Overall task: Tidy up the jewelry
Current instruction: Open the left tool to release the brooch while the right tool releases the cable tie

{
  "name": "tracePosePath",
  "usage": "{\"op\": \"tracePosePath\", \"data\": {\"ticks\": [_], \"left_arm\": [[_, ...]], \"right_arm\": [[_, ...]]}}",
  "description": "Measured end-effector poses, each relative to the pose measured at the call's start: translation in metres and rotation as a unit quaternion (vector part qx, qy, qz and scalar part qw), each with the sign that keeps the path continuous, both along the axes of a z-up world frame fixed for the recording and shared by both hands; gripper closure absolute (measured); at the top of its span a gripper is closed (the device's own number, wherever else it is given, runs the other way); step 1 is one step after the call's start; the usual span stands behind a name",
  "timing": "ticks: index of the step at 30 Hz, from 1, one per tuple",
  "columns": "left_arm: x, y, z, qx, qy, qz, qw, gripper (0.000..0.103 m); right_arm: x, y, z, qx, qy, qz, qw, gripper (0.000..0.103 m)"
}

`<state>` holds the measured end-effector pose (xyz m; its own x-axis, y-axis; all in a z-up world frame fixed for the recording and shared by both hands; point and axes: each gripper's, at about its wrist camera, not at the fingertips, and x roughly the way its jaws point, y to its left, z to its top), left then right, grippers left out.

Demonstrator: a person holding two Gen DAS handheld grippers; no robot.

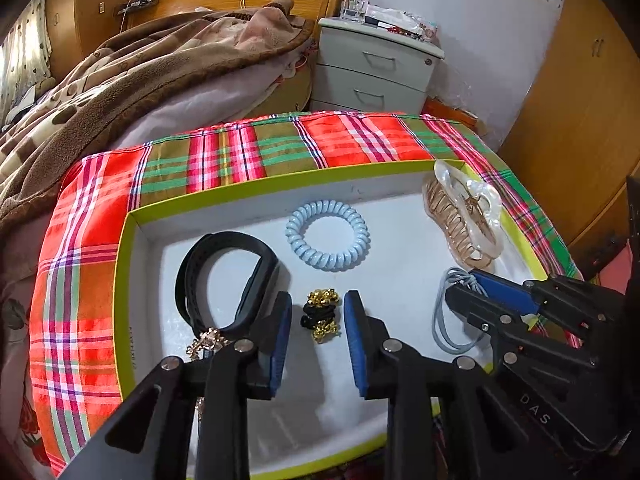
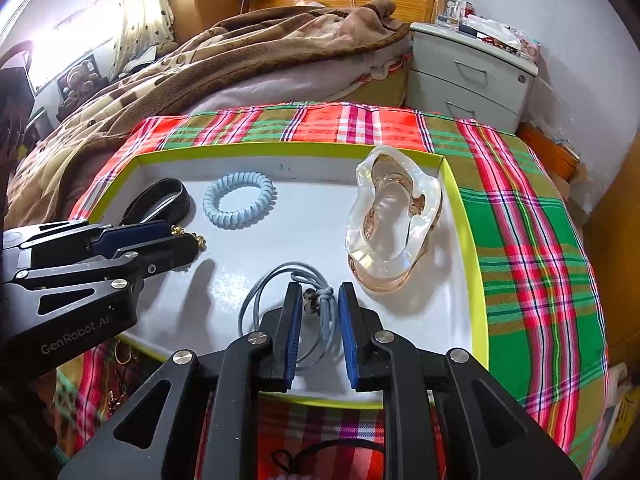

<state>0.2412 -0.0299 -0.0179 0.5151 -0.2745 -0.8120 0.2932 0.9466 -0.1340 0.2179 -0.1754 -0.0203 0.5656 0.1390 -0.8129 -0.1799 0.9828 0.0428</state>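
While the tray (image 2: pixel 468 216) already holds the black band (image 1: pixel 224 280), blue coil tie (image 1: pixel 326 236) and clear claw clip (image 2: pixel 394 220), both grippers (left gripper (image 1: pixel 316 316) and right gripper (image 2: pixel 318 300) alike) stand spread, the left around the gold-beaded tie (image 1: pixel 322 314) and the right around the grey cord (image 2: pixel 320 300), with a gold chain (image 2: pixel 124 356) outside the tray seemingly left to sort.

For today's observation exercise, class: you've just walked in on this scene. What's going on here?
A person holds a gripper in each hand over a shallow white tray on a plaid cloth. The left gripper, open, straddles a black hair tie with gold beads. The right gripper, also open, straddles a grey cord hair tie. A blue spiral hair tie, a black wristband and a clear claw clip also lie in the tray.
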Motion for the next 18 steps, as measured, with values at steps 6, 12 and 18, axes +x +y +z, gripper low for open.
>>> {"op": "tracePosePath", "data": {"ticks": [6,12,18], "left_arm": [[-0.001,0.000,0.001,0.002,0.000,0.003,1.0000,0.072],[-0.006,0.002,0.005,0.008,-0.004,0.009,0.9999,0.068],[-0.016,0.011,0.012,-0.002,-0.008,0.016,0.9998,0.066]], "right_arm": [[-0.002,-0.002,0.002,0.005,-0.002,-0.004,1.000,0.077],[-0.005,-0.003,0.005,0.013,-0.007,-0.004,1.000,0.076],[-0.013,-0.007,0.013,0.028,-0.018,-0.006,0.999,0.075]]}}
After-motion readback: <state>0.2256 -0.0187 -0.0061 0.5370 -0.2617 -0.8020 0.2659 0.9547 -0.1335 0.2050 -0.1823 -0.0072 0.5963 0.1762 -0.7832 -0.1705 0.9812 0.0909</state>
